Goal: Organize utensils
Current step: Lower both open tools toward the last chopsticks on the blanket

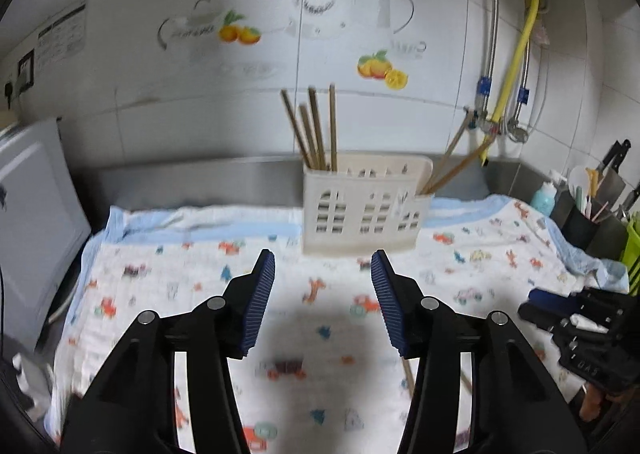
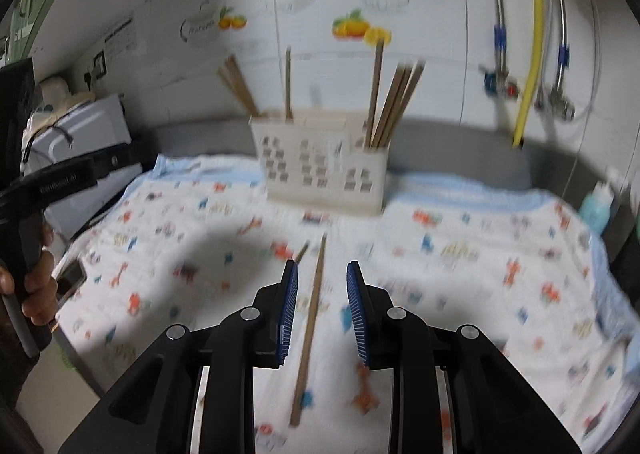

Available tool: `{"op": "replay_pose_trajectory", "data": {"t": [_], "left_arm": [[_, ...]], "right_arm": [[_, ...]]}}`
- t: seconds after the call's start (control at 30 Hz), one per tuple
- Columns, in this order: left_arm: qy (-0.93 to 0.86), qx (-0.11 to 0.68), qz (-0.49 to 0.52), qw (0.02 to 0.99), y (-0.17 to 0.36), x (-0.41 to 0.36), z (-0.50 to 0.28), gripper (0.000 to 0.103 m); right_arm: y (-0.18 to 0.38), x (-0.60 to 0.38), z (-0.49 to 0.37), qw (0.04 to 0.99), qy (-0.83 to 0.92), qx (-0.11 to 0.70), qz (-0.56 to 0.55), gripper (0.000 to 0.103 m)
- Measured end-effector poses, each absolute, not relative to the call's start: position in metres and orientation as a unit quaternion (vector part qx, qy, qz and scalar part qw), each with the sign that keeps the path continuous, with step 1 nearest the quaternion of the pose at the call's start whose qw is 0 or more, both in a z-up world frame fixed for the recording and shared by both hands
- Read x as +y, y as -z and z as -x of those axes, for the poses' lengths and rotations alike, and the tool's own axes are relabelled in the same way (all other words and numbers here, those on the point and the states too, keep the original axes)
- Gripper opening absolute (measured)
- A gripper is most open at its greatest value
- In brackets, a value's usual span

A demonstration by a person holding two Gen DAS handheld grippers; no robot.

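A white slotted utensil holder [image 1: 360,210] [image 2: 324,170] stands at the back of the patterned cloth [image 1: 180,294]. Several wooden chopsticks [image 1: 316,126] stick out of its left end and others [image 1: 448,166] lean from its right end. My left gripper [image 1: 322,258] is open over bare cloth in front of the holder, with nothing between its fingers. My right gripper [image 2: 322,266] is open above a chopstick [image 2: 312,318] that lies flat on the cloth and runs between the jaws, untouched by the pads. A second chopstick [image 2: 302,252] shows just beyond the left fingertip.
A grey appliance [image 1: 36,214] borders the cloth on the left. A knife rack with tools [image 1: 600,190] and a blue bottle [image 1: 544,198] stand on the right. A yellow hose [image 1: 520,46] and pipes hang on the tiled wall. A hand [image 2: 36,286] grips the other gripper's handle.
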State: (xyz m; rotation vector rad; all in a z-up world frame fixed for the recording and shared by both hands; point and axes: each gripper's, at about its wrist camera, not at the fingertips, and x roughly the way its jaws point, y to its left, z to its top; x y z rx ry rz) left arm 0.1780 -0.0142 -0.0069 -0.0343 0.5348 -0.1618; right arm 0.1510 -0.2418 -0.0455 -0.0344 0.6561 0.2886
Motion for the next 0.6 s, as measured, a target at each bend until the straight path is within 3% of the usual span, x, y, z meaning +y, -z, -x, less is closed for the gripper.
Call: {"op": "replay_pose_trajectory", "data": {"t": [0.6], "left_arm": [[0.056, 0.308, 0.019, 0.950, 0.066, 0.003, -0.131, 0.053]], "right_arm": [[0.138, -0.229, -0.137, 0.907, -0.140, 0.396, -0.010, 0.018]]}}
